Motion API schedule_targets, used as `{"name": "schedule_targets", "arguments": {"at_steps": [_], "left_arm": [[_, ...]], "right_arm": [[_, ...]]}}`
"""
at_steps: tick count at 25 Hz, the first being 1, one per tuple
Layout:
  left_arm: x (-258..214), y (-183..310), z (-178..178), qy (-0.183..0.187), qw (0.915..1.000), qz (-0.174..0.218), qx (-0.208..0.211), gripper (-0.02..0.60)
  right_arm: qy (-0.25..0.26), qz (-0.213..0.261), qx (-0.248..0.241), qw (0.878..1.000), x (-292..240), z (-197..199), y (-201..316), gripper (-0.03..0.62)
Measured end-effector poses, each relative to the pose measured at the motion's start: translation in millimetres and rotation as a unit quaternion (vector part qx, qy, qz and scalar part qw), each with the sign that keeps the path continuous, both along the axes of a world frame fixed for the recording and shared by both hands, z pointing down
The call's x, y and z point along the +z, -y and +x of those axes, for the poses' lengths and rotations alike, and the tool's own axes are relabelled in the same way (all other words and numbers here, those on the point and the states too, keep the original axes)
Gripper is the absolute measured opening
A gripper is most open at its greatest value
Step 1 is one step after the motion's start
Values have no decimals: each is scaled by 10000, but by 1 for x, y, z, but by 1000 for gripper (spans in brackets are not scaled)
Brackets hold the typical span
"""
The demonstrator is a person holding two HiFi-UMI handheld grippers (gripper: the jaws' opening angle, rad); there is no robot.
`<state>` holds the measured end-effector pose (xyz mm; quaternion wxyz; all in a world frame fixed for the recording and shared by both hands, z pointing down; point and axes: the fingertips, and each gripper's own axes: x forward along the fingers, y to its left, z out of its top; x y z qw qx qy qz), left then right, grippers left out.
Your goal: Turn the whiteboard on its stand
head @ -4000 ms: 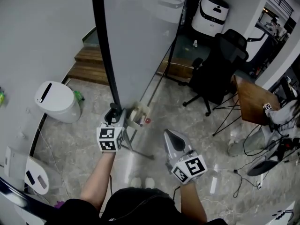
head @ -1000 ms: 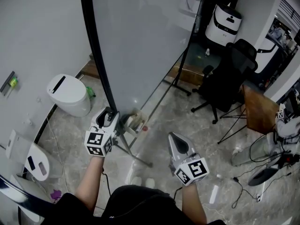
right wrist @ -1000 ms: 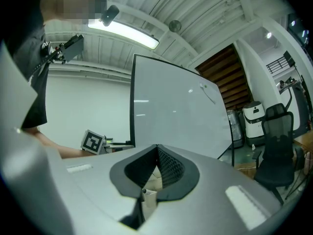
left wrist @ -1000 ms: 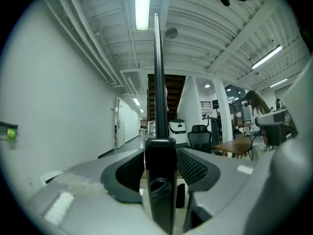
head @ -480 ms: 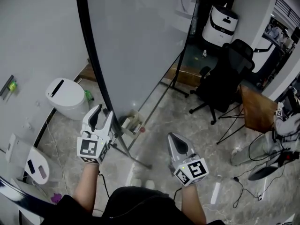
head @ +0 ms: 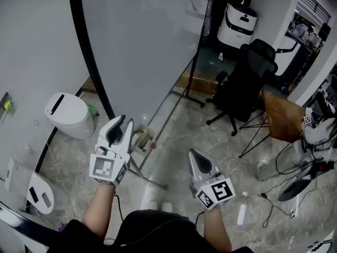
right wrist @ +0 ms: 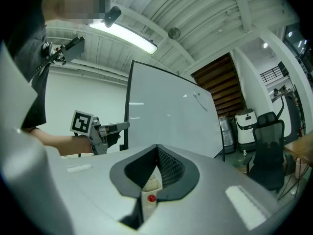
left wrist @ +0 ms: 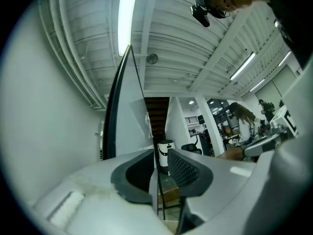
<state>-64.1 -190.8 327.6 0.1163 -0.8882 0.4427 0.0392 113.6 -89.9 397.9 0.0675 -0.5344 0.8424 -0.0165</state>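
The whiteboard [head: 147, 46] stood upright on its stand [head: 148, 175] on the marble floor [head: 179, 136], its black-framed left edge close to the white wall. The left gripper [head: 122, 121] pointed up near the board's lower left corner. Its jaws had just been closing and stood a narrow gap apart, with nothing pinched between them. The right gripper [head: 192, 153] hung over the floor, well apart from the board, its jaws closed together and empty.

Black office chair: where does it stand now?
In the head view, the black office chair stands right of the whiteboard, beside the wooden table.
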Motion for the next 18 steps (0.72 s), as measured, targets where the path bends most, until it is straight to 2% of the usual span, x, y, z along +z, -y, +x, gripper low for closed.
{"name": "schedule_targets", "arguments": {"at_steps": [10, 18], "left_arm": [[23, 8, 54, -61, 9979, -301, 571, 66], [53, 5, 94, -225, 9924, -797, 906, 3]], "right_arm": [[-86, 30, 404, 9991, -6, 26, -5, 8], [-86, -6, 689, 9976, -4, 43, -8, 8]]}}
